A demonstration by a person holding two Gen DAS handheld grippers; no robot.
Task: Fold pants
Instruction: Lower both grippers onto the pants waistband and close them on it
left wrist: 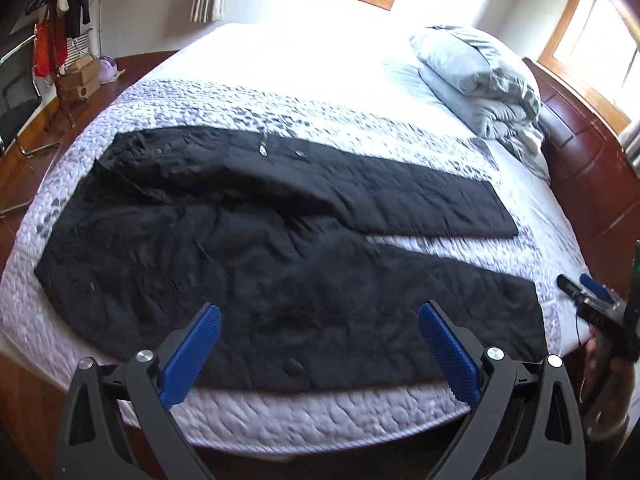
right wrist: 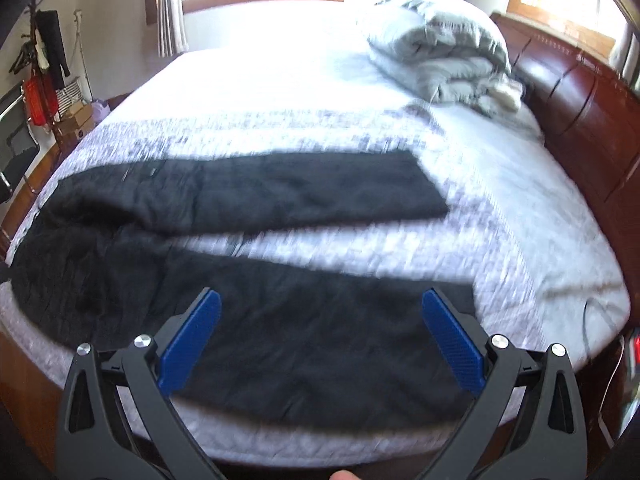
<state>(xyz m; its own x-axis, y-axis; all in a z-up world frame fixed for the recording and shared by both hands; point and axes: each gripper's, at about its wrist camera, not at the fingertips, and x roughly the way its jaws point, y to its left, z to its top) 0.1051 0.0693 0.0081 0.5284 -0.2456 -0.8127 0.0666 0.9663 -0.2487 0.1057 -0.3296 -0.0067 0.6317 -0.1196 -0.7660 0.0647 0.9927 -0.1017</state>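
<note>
Folding hasn't begun: your left gripper (left wrist: pixel 320 344) and right gripper (right wrist: pixel 320 332) hover spread-fingered over the flat black quilted pants (left wrist: pixel 248 240) at centre frame, so grasp the near leg's edge.

Both wrist cameras are sitting behind their own blue-padded fingers, looking forward and slightly down across the bed (left wrist: pixel 280 420) from its near edge. The left view is facing the pants (left wrist: pixel 260 240) near the waist end; the right view is facing the leg ends. Both are sharing the pants, folded bedding (right wrist: pixel 440 60) and windows beyond.
</note>
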